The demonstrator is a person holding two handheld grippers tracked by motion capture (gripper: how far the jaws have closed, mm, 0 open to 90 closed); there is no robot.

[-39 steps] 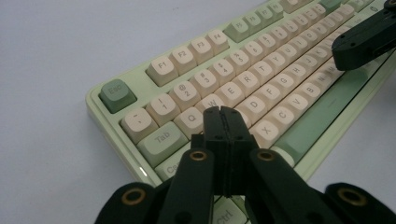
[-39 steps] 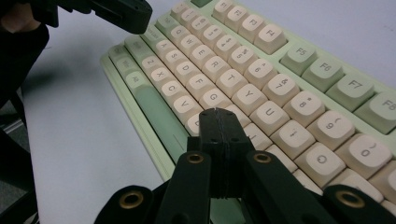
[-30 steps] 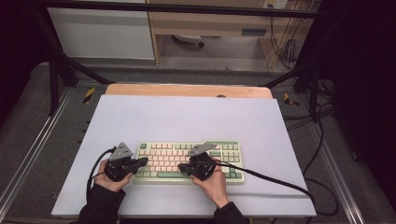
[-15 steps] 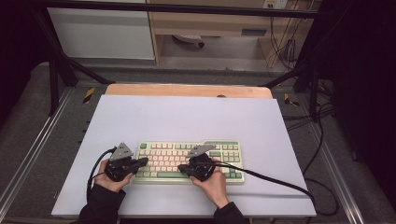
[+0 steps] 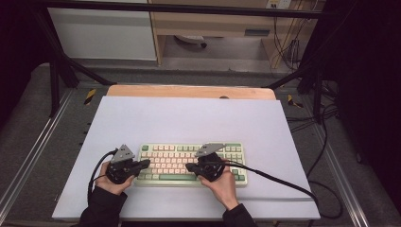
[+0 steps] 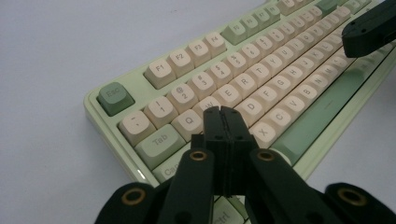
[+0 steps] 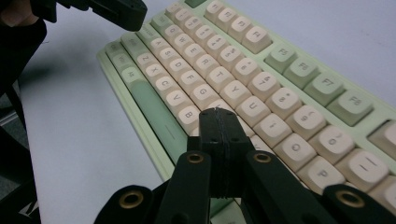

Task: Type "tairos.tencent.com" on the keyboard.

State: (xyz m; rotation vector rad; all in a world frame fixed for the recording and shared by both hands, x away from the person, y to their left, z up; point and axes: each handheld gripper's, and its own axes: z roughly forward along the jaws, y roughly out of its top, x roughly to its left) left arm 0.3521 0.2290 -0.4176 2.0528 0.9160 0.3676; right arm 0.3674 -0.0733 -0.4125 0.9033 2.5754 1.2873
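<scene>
Where the table (image 5: pixel 189 118) bears one keyboard (image 5: pixel 189 163), two grippers (left gripper (image 6: pixel 223 112), right gripper (image 7: pixel 218 114)), jaws closed, empty.

Two handheld grippers, matte black, same build.
Left gripper (image 5: pixel 147 163): round black body, grey three-cornered plate on top; black cable looped off the side away from the keyboard (image 5: pixel 191 162).
Right gripper (image 5: pixel 188 167): round black body, grey three-cornered plate; thick black cable trailing off away from the keyboard.
In the left gripper view, left gripper (image 6: pixel 221 111): two flat black arms, each with a brass-ringed pivot hole, larger brass-ringed holes at the outer black lobes; blocky ridged jaw tips with small screw recesses.
Right gripper (image 7: pixel 218 112): identical arms, brass-ringed holes, ridged tips.
Dark long sleeves down to both wrists.
</scene>
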